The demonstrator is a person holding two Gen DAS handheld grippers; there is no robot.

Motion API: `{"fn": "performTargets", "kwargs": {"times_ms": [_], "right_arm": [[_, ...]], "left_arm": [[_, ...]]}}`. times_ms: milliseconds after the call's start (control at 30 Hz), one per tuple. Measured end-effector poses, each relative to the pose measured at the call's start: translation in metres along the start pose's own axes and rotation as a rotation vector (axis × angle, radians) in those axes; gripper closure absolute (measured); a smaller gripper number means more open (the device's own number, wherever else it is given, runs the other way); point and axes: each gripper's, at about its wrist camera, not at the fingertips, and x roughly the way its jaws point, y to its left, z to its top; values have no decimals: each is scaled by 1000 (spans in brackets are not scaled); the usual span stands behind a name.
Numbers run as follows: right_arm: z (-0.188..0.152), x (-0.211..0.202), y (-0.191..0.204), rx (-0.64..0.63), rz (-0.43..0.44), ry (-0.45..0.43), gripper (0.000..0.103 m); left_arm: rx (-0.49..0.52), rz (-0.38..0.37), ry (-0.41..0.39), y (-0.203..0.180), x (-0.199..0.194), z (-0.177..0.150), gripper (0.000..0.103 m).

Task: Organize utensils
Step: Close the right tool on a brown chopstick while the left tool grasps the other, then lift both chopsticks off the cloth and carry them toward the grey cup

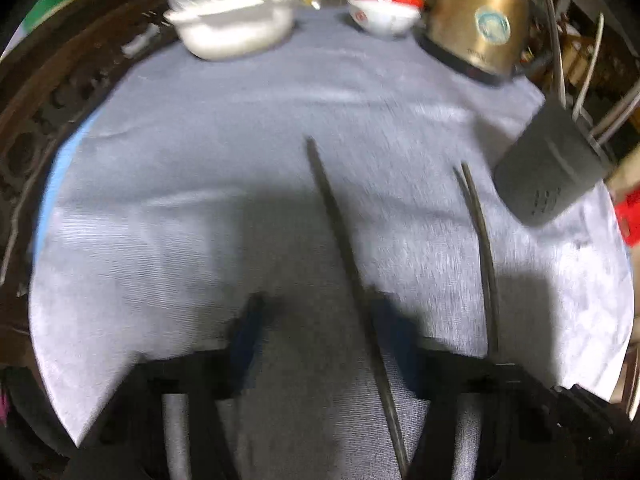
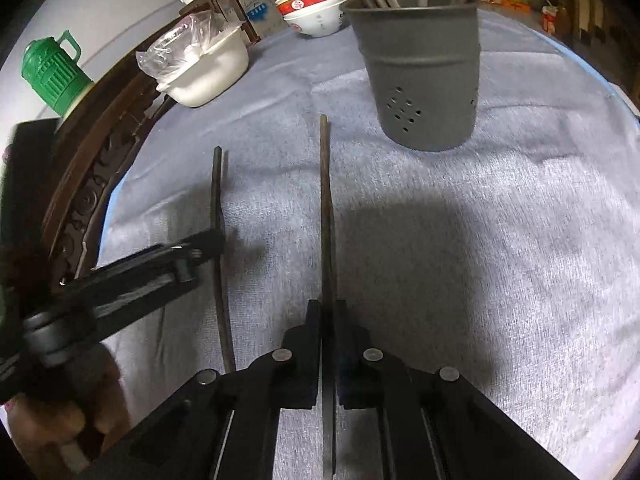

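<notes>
A: Two dark chopsticks lay side by side on the grey cloth (image 2: 500,280), both pointing toward the utensil holder (image 2: 420,76). Why one gripper each?

B: Likely so both could go into the holder together. The right gripper (image 2: 329,312) had its jaws pinched tight on the nearer chopstick (image 2: 326,184), low on the shaft, leaving the long end free to drop into the cup.

A: And the left gripper (image 1: 316,312)?

B: Its jaws stood partly apart around the other chopstick (image 1: 340,232). That view was smeared; the stick seemed to run along the right-hand finger (image 1: 390,332), and I couldn't tell whether the pads pressed it.

A: Did the right camera help?

B: Somewhat. It showed the left gripper reaching in from the side at the stick's middle, and handles already standing in the holder, which the left view only caught at its edge.
</notes>
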Motion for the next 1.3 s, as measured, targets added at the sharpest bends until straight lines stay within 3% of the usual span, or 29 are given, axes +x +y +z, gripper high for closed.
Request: {"fn": "performTargets", "kwargs": {"times_ms": [33, 133, 233, 433, 667, 1000, 1100, 1167, 1267, 1300], "right_arm": [[1, 1, 0, 0, 2, 2, 97], [0, 1, 2, -8, 14, 12, 97], [-2, 1, 10, -24, 23, 11, 97], [-11, 2, 15, -38, 21, 52, 94], [-14, 1, 16, -47, 2, 61, 96], [-21, 0, 17, -36, 6, 82, 94], [-18, 0, 17, -47, 2, 114, 93], [-12, -5, 18, -57, -14, 105, 92], [6, -14, 20, -62, -25, 73, 87], [14, -15, 20, -66, -31, 65, 82]], "left_arm": [[36, -2, -2, -1, 0, 0, 93], [92, -62, 35, 10, -2, 2, 97], [154, -63, 37, 28, -7, -5, 97], [82, -108, 52, 55, -12, -21, 97], [-99, -183, 49, 77, -20, -36, 97], [-81, -201, 64, 81, -29, -61, 97], [-124, -242, 89, 91, -32, -64, 87], [-117, -236, 80, 92, -36, -59, 63], [-108, -201, 17, 93, -54, -46, 52], [-103, -195, 14, 93, -54, -40, 52]]}}
